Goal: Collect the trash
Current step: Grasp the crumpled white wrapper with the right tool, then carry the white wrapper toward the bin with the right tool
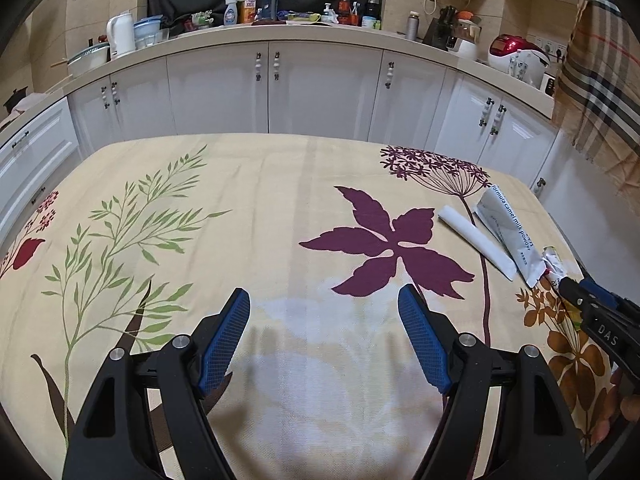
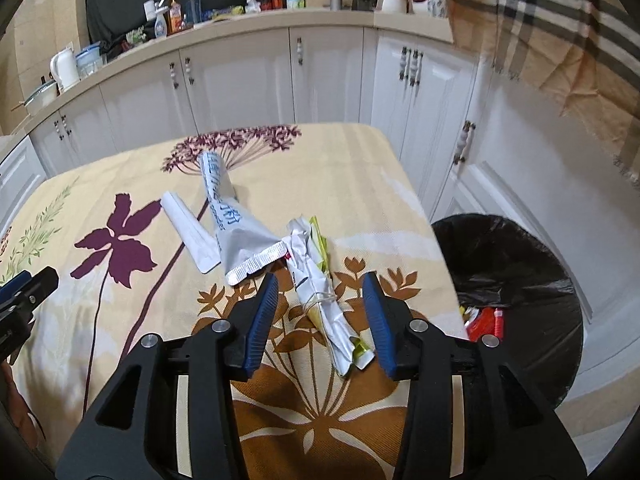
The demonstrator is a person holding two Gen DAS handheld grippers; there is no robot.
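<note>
Nearest us, our right gripper point(image 2: 320, 304) stands with its jaws parted, the blue pads either side of a crumpled white-and-yellow wrapper point(image 2: 320, 292) but not pressing on it; the wrapper lies on the tablecloth point(image 2: 360, 184). Our left gripper point(image 1: 324, 320) is spread wide over bare cloth, nothing between its pads. The cloth is cream, printed with purple, green and brown flowers. Just beyond the wrapper and touching its far end lies a silver milk-powder sachet point(image 2: 236, 220), with a white folded paper point(image 2: 188, 228) beside it. Off the table's right edge stands a bin with a black liner point(image 2: 516, 280), some red scraps inside. Farther back run white cabinets point(image 1: 320, 88) under a cluttered countertop point(image 1: 300, 32) with a tap, bottles, kettle and rice cooker. A plaid cloth point(image 2: 540, 28) hangs at the right.
</note>
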